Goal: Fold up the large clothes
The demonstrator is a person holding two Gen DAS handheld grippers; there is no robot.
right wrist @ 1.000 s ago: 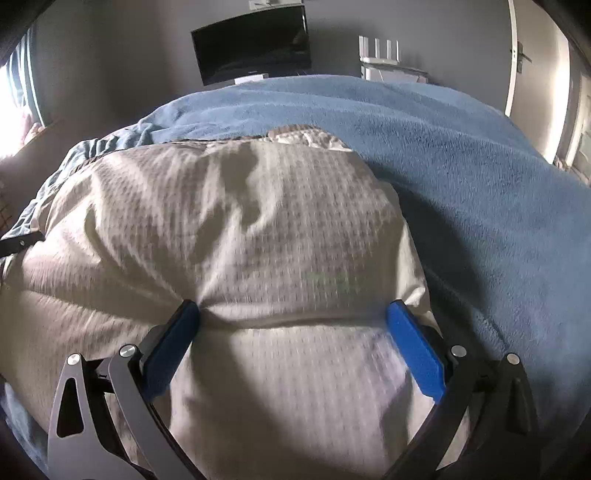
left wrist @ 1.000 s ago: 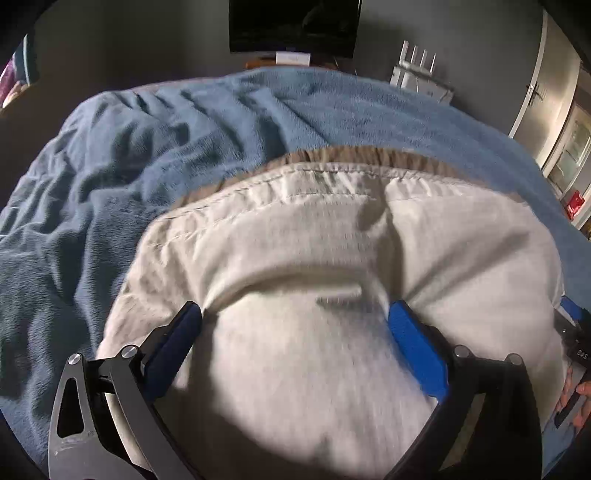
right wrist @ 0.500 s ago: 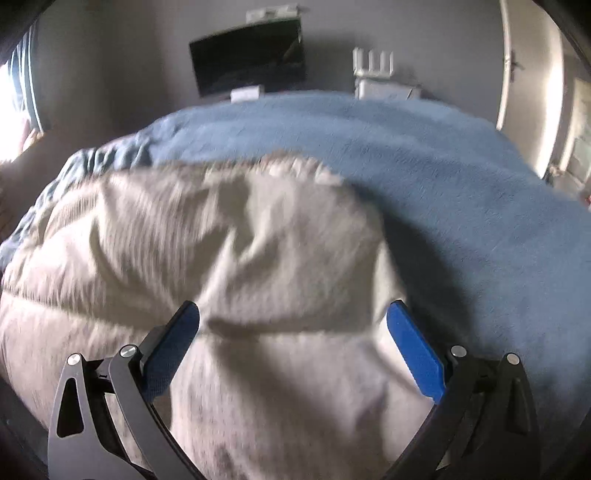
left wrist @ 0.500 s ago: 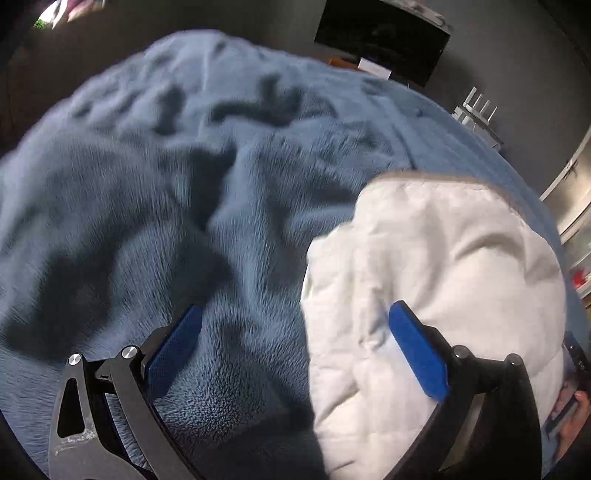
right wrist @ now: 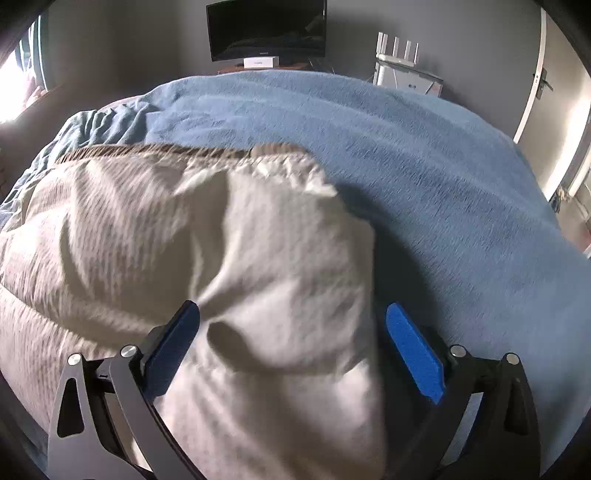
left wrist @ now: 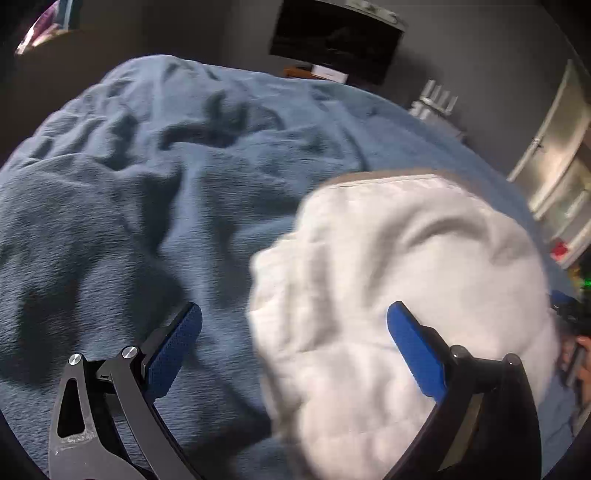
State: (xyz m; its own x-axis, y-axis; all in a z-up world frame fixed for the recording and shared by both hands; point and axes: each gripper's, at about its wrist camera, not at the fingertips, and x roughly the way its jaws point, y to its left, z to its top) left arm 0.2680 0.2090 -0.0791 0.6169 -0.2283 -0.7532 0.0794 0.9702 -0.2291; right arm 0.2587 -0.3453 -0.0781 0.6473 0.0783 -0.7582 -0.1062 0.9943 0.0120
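Two grippers hang over a bed covered with a blue blanket [right wrist: 424, 155], and the cream garment [right wrist: 258, 258] lies on this blanket as a thick, wrinkled bundle. In the right wrist view the garment fills the near left part of the blanket, with a brown striped edge [right wrist: 155, 150] on its far side, towards the dark screen [right wrist: 266, 29] on the wall. The right gripper [right wrist: 291, 332] stands wide, and its jaws are closing a little at this moment; a raised fold of the garment is between the two blue pads, but they do not press on it. The blanket to the right of the garment is smooth and bare as far as the door [right wrist: 532, 85]. In the left wrist view the left gripper [left wrist: 293, 334] is also wide open and holds nothing. Its left pad is over the blanket, which is strongly creased here, and its right pad is over the garment, so the left edge of the garment runs between the pads. The garment looks nearly white in this view and a little blurred. Beyond the blanket the same screen [left wrist: 336, 37] is visible, and at the right border of the garment a small part of a hand [left wrist: 581, 373] appears.
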